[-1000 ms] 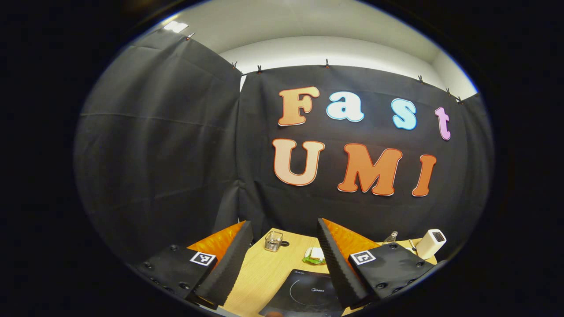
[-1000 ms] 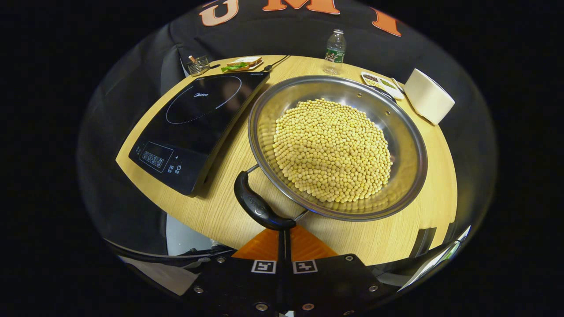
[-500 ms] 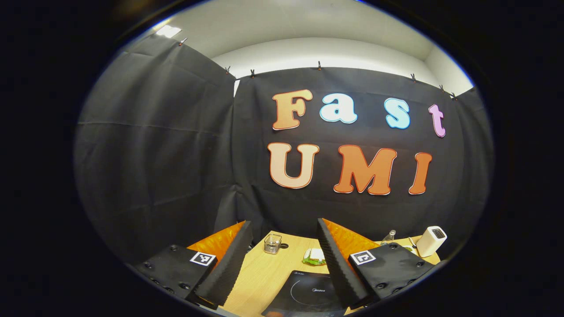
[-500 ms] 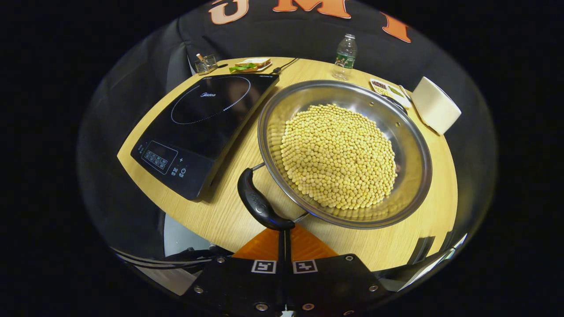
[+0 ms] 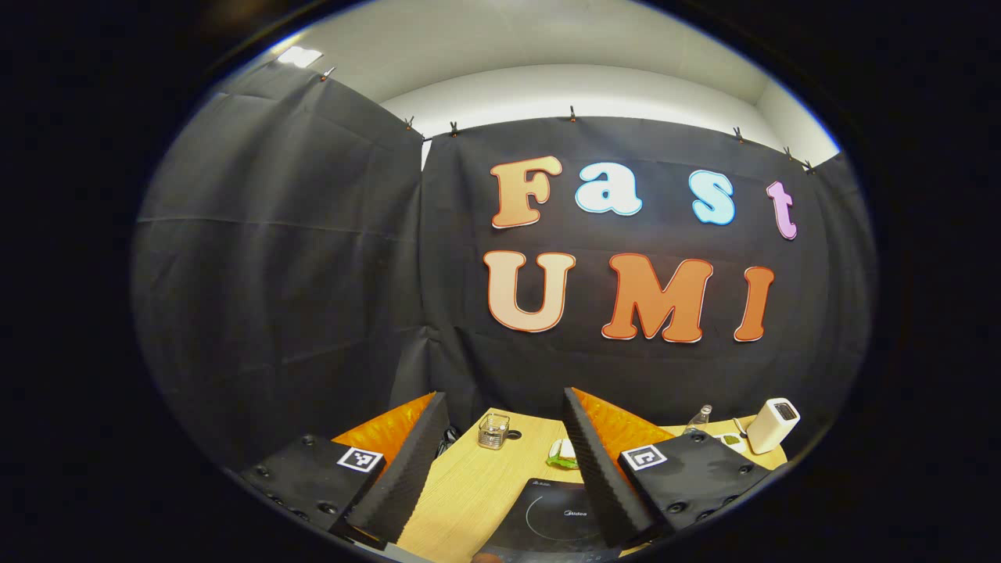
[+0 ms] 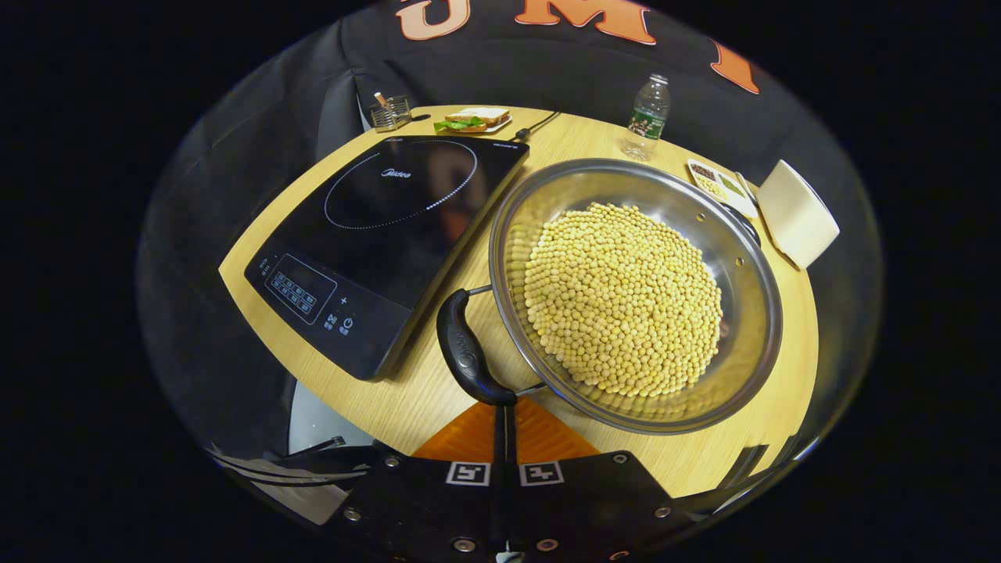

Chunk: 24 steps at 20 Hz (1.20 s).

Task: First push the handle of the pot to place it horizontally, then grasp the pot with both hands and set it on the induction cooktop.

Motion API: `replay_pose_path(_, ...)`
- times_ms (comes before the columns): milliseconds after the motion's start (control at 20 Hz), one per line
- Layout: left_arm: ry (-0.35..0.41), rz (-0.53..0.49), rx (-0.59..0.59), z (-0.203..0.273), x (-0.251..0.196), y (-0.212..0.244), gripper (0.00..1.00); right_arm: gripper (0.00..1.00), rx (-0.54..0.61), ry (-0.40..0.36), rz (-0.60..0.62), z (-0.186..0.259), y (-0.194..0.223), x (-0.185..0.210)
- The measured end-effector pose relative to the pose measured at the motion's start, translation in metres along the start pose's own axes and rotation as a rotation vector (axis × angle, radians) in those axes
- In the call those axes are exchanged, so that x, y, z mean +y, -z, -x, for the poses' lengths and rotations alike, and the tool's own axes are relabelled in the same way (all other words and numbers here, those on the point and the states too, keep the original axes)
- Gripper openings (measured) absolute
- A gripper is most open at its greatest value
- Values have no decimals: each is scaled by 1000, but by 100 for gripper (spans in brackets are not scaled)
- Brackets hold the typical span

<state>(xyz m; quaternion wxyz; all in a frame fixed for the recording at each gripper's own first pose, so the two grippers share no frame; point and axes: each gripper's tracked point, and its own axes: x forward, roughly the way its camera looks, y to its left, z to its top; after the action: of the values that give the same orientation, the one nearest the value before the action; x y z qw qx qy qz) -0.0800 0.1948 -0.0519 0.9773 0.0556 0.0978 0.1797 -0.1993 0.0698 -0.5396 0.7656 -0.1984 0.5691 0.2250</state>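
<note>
Now, over the last second, the pot (image 6: pixel 635 295) has slid toward the right of the right gripper view and turned slightly; it sits on the table (image 6: pixel 407 399) at centre-right of the frame, heaped with yellow beans (image 6: pixel 623 299). I judge that turn to be the push taking effect. The induction cooktop (image 6: pixel 383 234) lies at left of centre, just beside the pot rim and not under it, so the placement step is not yet done.

The pot's black handle (image 6: pixel 467 353) has swung with it, its near end now at the tip of my right gripper (image 6: pixel 500 407), low in the frame. Those fingers are pressed together, pinching nothing; the closed tip touches the handle end. The handle runs diagonally up the frame, so I judge the levelling step unfinished.

My left gripper (image 5: pixel 500 453), at the bottom of the left gripper view, has barely moved: fingers spread wide, holding nothing, raised above the table with the cooktop (image 5: pixel 551 520) showing between them. It is ready for the two-handed grasp, not yet committed.
</note>
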Motion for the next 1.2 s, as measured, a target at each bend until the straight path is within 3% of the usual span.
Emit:
replay_pose_path(500,-11,-13,10,-13,4,5,94,0,-19,-27,38,-5,-25,12)
replay_pose_path(1200,33,-28,20,-28,-22,7,94,0,-75,-48,27,-8,-58,19)
